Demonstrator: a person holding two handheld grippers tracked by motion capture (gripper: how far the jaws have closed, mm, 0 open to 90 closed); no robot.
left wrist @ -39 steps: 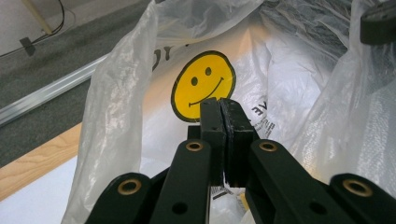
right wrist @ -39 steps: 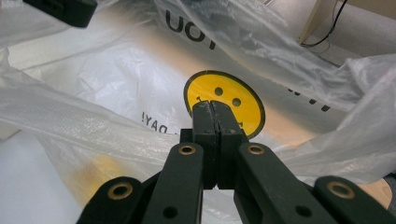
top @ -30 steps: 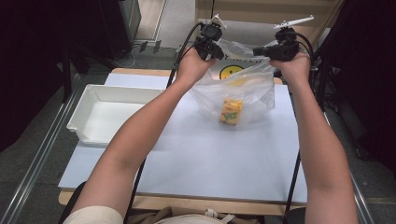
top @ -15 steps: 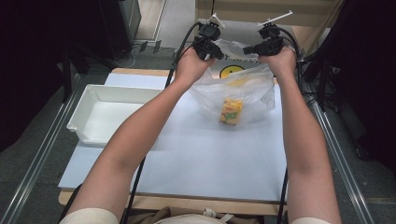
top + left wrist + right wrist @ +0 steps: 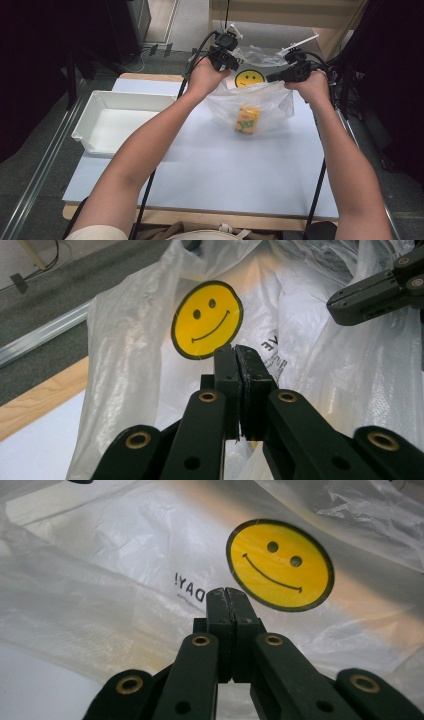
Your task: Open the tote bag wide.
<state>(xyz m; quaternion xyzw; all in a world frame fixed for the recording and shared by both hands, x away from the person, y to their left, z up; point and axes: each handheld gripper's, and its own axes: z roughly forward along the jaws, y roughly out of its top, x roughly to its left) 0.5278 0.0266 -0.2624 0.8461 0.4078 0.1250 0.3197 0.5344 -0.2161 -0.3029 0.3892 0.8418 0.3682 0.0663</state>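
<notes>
In the left gripper view the left gripper (image 5: pixel 235 352) has its two black jaws pressed flat together in the lower middle of the frame, with thin film of the plastic bag (image 5: pixel 125 365) apparently pinched between them; the clamped edge itself is hidden by the jaws. The right gripper (image 5: pixel 226 596) stands the same way in its own view, jaws closed with no gap, seemingly nipping the bag's rim.

From the high view, both grippers sit in the upper middle of the frame, the left gripper (image 5: pixel 223 56) and the right gripper (image 5: pixel 295 74) apart from each other, each at a top corner of the bag (image 5: pixel 227 102), which hangs and spreads between them onto the white table (image 5: pixel 225 170). A small yellow carton (image 5: pixel 248 120) lies inside the bag, near its bottom, at the frame's centre.

The step in hand looks like holding the bag's mouth by both sides, either to open it wider or to lift it. The next move would call for keeping both pinches firm while moving the hands evenly, so the film does not slip or the carton tip out.

The high view gives the carton and a white tray (image 5: pixel 125 120) at the left, away from the bag. The gripper views instead give the yellow smiley print (image 5: pixel 206 319) and dark lettering close up; the left gripper view also catches the right gripper at its upper right.
</notes>
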